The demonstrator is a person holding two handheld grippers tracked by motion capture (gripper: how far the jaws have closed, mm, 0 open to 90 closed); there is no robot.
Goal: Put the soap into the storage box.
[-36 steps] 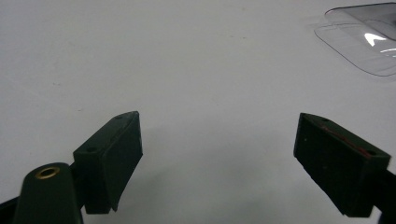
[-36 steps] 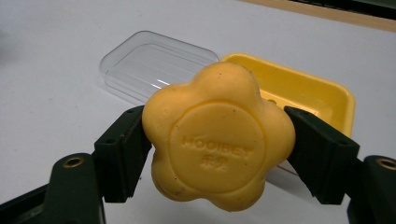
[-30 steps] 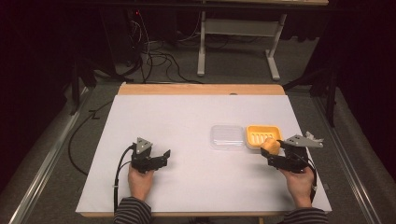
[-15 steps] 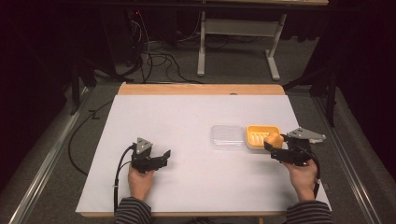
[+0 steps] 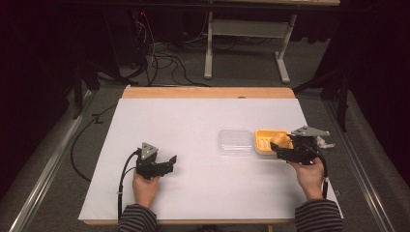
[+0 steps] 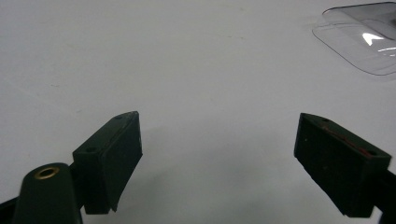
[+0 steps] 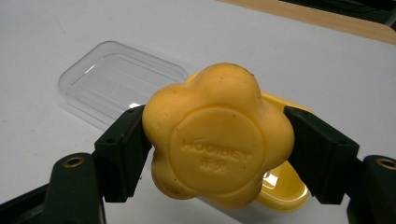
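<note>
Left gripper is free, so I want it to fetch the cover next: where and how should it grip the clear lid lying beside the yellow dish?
Probably the clear lid by one of its thin outer rims, jaws closing above and below the edge. It lies flat on the table, so only the rim offers purchase. Bring the open left gripper in low from the lid's left side, since the yellow dish stands against its right.

Sitting on the white table (image 5: pixel 193 183): one clear lid (image 5: pixel 235 141), one yellow dish (image 5: pixel 263 141), one flower-shaped yellow soap (image 7: pixel 217 135), two grippers.
</note>
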